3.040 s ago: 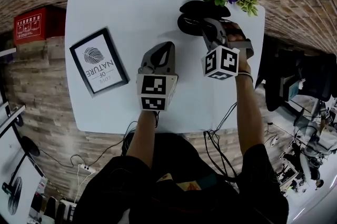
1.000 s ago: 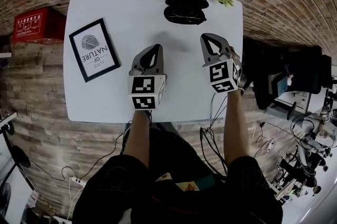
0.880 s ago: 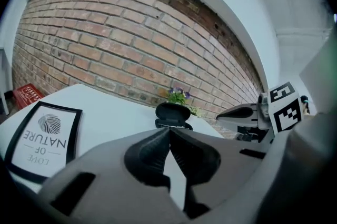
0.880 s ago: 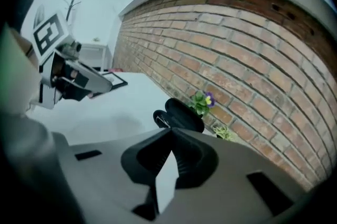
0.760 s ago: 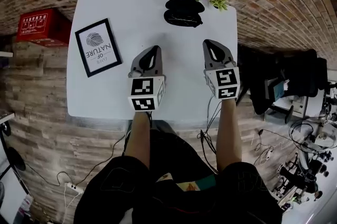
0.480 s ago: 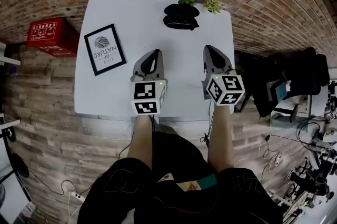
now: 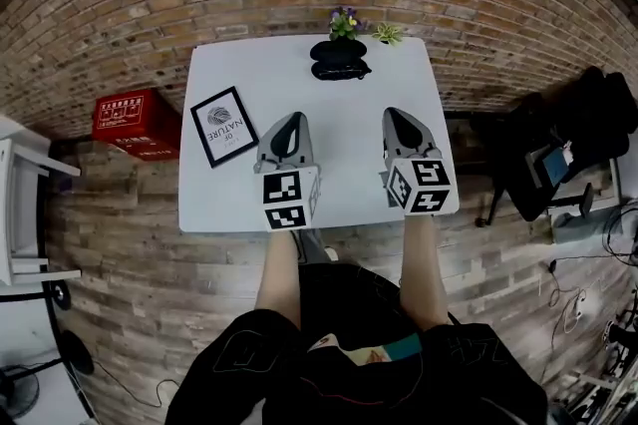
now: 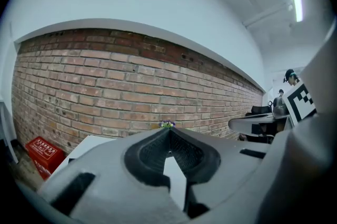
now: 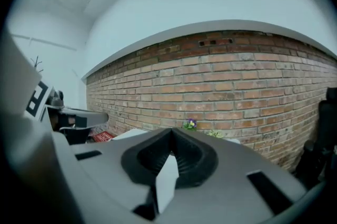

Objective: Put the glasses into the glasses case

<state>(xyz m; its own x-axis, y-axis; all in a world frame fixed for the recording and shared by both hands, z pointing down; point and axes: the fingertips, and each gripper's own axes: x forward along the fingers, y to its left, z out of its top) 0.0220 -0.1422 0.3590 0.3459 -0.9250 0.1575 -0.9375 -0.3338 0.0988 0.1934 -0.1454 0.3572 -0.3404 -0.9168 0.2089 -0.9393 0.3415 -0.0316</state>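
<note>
The black glasses case (image 7: pixel 339 57) lies at the far edge of the white table (image 7: pixel 229 189), right in front of the flowers. It is too small here to tell whether its lid is up or whether the glasses are inside. My left gripper (image 7: pixel 293 118) hangs above the table's middle with its jaws shut and nothing between them. My right gripper (image 7: pixel 398 114) is level with it on the right, also shut and empty. Both are well short of the case. In the left gripper view my left gripper (image 8: pixel 168 129) points at the brick wall; so does my right gripper (image 9: pixel 171 131) in its own view.
A framed print (image 7: pixel 225 125) lies on the table's left side. Small potted flowers (image 7: pixel 344 19) and a green plant (image 7: pixel 387 34) stand against the brick wall. A red box (image 7: pixel 135 122) sits on the floor at the left, and dark chairs (image 7: pixel 588 129) at the right.
Three seconds ago the right gripper was at the case; both grippers have since drawn back from it and risen. The view has pulled away, so the table looks smaller.
</note>
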